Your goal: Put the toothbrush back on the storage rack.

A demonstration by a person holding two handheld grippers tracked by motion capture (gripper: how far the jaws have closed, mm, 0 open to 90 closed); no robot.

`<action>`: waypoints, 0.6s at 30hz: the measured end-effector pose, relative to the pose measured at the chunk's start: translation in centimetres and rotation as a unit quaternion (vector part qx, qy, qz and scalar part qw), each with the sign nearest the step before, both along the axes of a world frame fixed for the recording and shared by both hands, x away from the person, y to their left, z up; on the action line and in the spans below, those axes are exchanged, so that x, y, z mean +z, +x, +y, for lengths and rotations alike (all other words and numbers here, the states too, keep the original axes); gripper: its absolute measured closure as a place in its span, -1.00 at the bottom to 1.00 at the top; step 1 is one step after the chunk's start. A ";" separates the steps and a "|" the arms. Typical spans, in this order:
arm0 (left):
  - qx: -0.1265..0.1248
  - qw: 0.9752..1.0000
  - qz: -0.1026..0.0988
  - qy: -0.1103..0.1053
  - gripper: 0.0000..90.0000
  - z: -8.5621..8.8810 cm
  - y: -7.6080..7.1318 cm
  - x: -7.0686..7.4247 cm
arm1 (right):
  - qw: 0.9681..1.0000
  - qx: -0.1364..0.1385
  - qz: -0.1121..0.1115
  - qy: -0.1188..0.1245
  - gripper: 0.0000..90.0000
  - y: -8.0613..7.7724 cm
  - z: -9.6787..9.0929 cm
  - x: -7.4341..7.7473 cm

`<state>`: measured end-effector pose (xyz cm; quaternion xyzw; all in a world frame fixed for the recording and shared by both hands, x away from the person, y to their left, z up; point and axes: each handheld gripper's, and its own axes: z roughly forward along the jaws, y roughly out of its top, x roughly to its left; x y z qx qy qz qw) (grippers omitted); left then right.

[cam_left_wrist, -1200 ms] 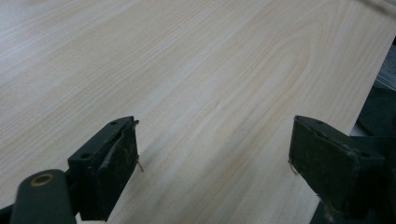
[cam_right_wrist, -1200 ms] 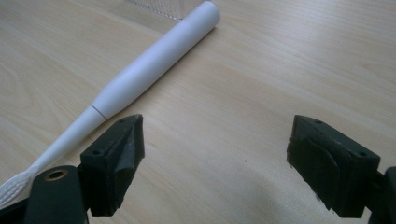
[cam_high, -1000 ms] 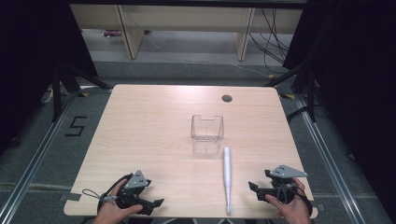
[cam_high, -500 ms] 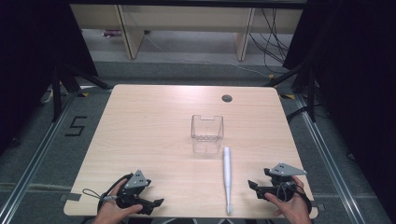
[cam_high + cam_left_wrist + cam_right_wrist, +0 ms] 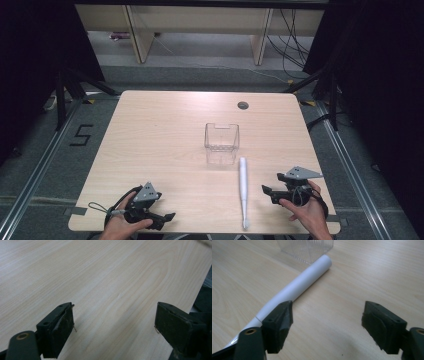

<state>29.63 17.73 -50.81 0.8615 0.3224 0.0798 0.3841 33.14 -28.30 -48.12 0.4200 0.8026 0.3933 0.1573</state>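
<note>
At a pale wooden table (image 5: 165,130), a person's two hands rest near the front edge, each holding a black two-jaw gripper; the left gripper (image 5: 167,217) sits low at the near left corner, its jaws spread wide over bare wood grain in the left gripper view, nothing between them; the right gripper (image 5: 266,191) lies at the near right, just beside a long white plastic cylinder, tapered like a slim tube (image 5: 243,187), which lies flat on the table and runs from the front edge toward the centre; the right gripper's jaws have just been closing a little yet stand well apart, with only table between them; in the right gripper view the white tube (image 5: 297,286) passes behind the left-hand jaw, outside the gap, untouched as far as can be seen; the tube's far end lies just beside a small clear ribbed plastic box (image 5: 221,143), open at the top, standing upright near the middle of the table; a small dark round grommet (image 5: 243,105) sits near the far edge, well apart from everything else.
</note>
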 end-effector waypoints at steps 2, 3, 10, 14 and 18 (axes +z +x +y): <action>-0.004 1.000 0.001 0.001 -0.67 0.0 -0.1 0.0 | 1.000 0.000 -0.005 0.008 -0.25 0.5 0.4 0.3; -0.002 1.000 -0.001 -0.002 -0.67 -0.1 -0.1 0.0 | 1.000 0.008 -0.006 0.004 -0.18 0.7 0.5 0.5; 0.000 1.000 0.000 0.001 -0.67 0.0 0.0 0.0 | 1.000 0.031 0.004 0.003 0.11 1.4 1.5 0.6; -0.001 1.000 -0.001 0.001 -0.67 0.0 0.0 0.0 | 1.000 0.029 0.003 0.009 0.22 2.0 1.6 0.7; 0.002 1.000 -0.001 -0.003 -0.67 0.0 -0.1 0.0 | 0.999 0.033 0.012 0.018 0.38 2.7 1.7 0.7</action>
